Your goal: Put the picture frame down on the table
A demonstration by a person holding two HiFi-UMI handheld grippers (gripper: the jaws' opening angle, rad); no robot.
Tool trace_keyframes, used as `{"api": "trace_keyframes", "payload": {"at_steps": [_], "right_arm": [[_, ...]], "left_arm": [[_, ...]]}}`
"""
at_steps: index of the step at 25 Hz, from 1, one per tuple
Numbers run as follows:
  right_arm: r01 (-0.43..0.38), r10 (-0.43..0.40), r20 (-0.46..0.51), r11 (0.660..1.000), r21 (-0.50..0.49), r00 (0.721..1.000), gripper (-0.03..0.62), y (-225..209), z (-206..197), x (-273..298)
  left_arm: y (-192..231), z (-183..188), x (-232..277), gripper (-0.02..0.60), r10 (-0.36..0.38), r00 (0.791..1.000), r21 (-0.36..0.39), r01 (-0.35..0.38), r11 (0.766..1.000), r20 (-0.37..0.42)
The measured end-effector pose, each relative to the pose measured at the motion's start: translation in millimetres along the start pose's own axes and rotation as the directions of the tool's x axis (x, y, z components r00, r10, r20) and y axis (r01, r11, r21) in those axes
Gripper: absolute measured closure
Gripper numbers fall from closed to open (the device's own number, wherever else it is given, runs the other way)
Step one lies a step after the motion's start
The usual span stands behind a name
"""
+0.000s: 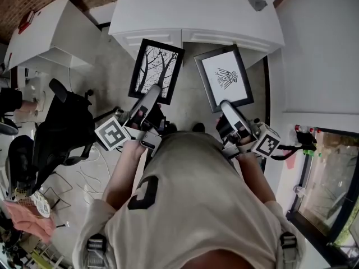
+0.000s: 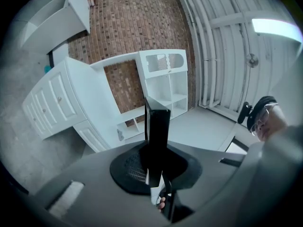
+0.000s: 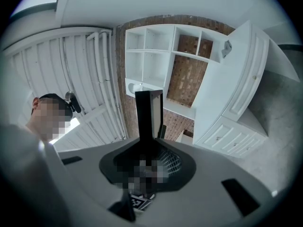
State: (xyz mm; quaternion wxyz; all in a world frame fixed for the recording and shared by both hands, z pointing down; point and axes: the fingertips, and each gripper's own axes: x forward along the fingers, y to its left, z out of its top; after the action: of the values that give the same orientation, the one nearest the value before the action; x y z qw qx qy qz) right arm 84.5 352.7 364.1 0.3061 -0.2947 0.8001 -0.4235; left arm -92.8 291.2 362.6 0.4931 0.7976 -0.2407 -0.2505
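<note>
I hold two black picture frames upright in front of a white table [image 1: 196,15]. My left gripper [image 1: 151,98] is shut on the bottom edge of the frame with a bare-tree print [image 1: 156,69]. My right gripper [image 1: 228,110] is shut on the lower edge of the frame with a small winged-figure drawing [image 1: 225,77]. In the left gripper view the tree frame [image 2: 156,126] shows edge-on, rising out of the left gripper [image 2: 156,176]. In the right gripper view the other frame [image 3: 148,117] also stands edge-on in the right gripper [image 3: 147,157]. Both frames hang above the floor, just short of the table's front edge.
The white table has panelled drawer fronts [image 1: 193,37]. A second white desk [image 1: 47,32] stands at the left and a black office chair [image 1: 61,128] beside it. White shelf units [image 2: 163,79] line a brick wall. A wall [image 1: 320,49] runs along the right.
</note>
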Motion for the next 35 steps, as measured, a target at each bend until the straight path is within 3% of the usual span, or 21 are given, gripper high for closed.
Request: {"api": "trace_keyframes", "payload": {"at_steps": [6,11,15,18,23,30,35], "right_arm": [[0.008,-0.008,0.002,1.000,-0.012,1.000,0.531,-18.0,36.0,-0.7],[-0.012,0.009,-0.030,0.997,-0.080,0.999,0.531,-20.7,48.7,1.8],[-0.035,0.029,-0.059,0.994,-0.100,0.998,0.531,-30.1,70.2,-10.4],[-0.055,0.051,-0.057,0.995,-0.078,0.997,0.530,-41.8,88.8,-26.5],[-0.117,0.112,-0.086,0.992,-0.055,0.990,0.531,-35.0,81.8,-22.3],[-0.144,0.144,-0.081,0.990,0.010,0.986,0.531,-42.6,88.6,-26.0],[-0.174,0.177,-0.016,0.977,0.121,0.984,0.531,-51.1,97.2,-24.8]], "left_arm": [[16.1,19.4,11.0,0.548,0.093,0.995,0.083,-0.095,0.992,0.034],[10.9,15.6,23.3,0.548,0.053,0.996,0.049,-0.057,0.997,0.066],[0.0,-18.4,59.4,0.548,0.014,0.999,0.043,-0.016,0.999,0.032],[-7.5,-42.6,90.5,0.548,-0.019,0.999,0.026,0.019,0.999,0.025],[-17.4,-43.1,96.1,0.548,-0.047,0.999,0.032,0.046,0.998,0.026],[-18.0,-42.8,96.1,0.548,-0.007,0.998,0.025,0.006,1.000,0.060],[-15.8,-43.2,95.9,0.548,0.035,0.997,0.029,-0.037,0.999,0.064]]}}
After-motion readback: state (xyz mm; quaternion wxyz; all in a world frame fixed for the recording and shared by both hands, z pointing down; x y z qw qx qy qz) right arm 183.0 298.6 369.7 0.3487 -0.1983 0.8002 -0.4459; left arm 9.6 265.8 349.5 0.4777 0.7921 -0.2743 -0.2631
